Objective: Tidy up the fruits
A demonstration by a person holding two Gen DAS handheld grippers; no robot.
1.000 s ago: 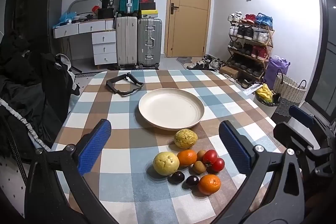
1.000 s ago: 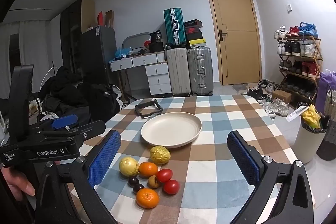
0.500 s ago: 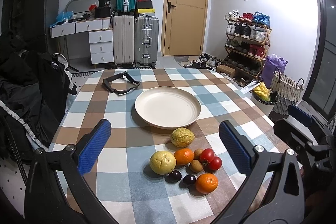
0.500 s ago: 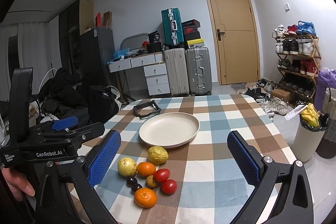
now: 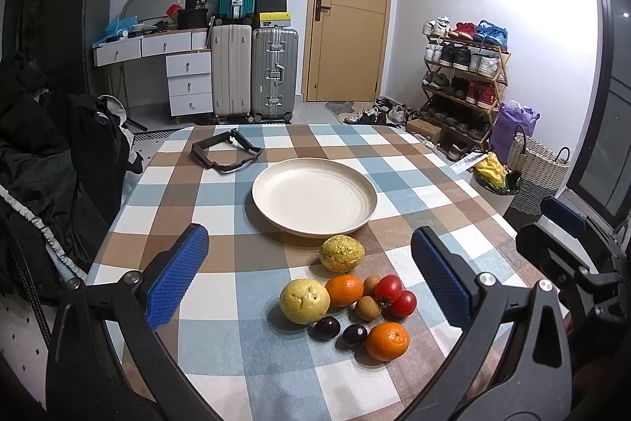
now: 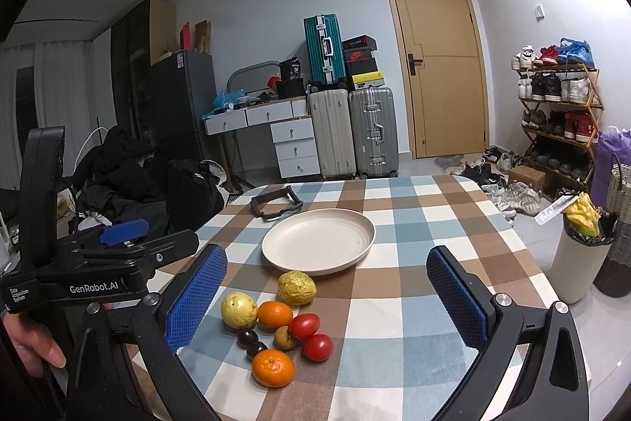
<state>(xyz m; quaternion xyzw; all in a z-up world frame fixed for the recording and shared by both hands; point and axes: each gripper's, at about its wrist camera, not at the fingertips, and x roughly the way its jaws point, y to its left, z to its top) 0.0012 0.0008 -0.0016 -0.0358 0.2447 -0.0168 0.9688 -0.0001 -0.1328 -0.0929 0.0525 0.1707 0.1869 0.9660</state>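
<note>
A cream plate [image 5: 313,195] [image 6: 319,240] lies bare in the middle of the checked tablecloth. In front of it sits a cluster of fruit: a rough yellow fruit [image 5: 341,253] [image 6: 296,287], a smooth yellow one [image 5: 304,300] [image 6: 238,309], two oranges [image 5: 387,341] [image 6: 273,367], two red tomatoes [image 5: 395,294] [image 6: 317,347], kiwis [image 5: 367,307] and two dark plums [image 5: 327,328] [image 6: 247,337]. My left gripper [image 5: 309,281] hovers open above the near table, fruit between its blue pads. My right gripper [image 6: 327,298] is open too, holding nothing. The left gripper's body [image 6: 94,263] shows in the right wrist view.
A black strap-like frame [image 5: 225,153] [image 6: 276,207] lies beyond the plate at the far left. Dark clothing [image 5: 47,160] is piled left of the table. A white bin [image 6: 579,259] and wicker basket [image 5: 536,164] stand to the right. Suitcases, drawers and a shoe rack line the far walls.
Both grippers have drifted slightly back and up, so the plate and fruit sit a little lower and farther in view. Jaws stay open; no fruit has moved.
</note>
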